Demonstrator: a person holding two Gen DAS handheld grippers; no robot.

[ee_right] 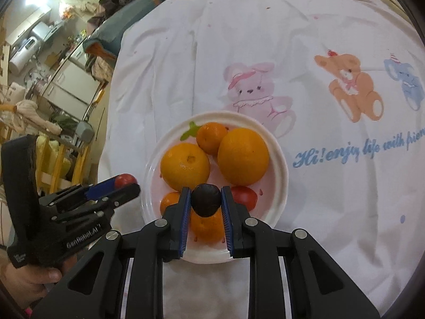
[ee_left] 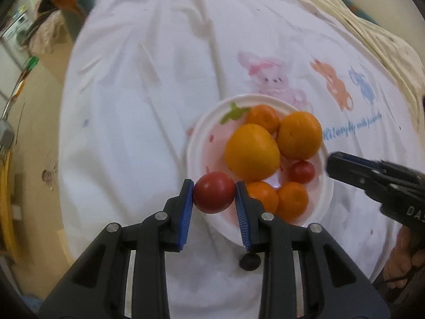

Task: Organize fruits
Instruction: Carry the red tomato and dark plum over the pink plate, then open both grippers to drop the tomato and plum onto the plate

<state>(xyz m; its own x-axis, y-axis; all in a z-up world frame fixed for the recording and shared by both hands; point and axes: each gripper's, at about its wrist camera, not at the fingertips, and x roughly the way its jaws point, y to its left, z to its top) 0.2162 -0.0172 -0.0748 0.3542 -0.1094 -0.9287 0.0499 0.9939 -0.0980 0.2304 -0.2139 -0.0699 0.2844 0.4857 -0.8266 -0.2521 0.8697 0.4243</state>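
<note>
Fruit fills both my grips; my left gripper [ee_left: 214, 192] clamps a red tomato [ee_left: 214, 192] between its blue pads, just over the near-left rim of the white plate [ee_left: 194, 143]; my right gripper [ee_right: 206, 199] is closed on a small dark, nearly black fruit [ee_right: 206, 199], poised over the near part of the same plate. On the plate lie two big oranges [ee_right: 185, 166], side by side and touching; a small mandarin [ee_right: 211, 137] sits behind them, two more mandarins [ee_left: 292, 199] lie at the near side, and a second small tomato [ee_left: 301, 171] rests beside them. Beneath the plate spreads a white cloth [ee_right: 332, 199] printed with a pink bear [ee_right: 252, 90], an orange bear [ee_right: 353, 85] and blue lettering.
</note>
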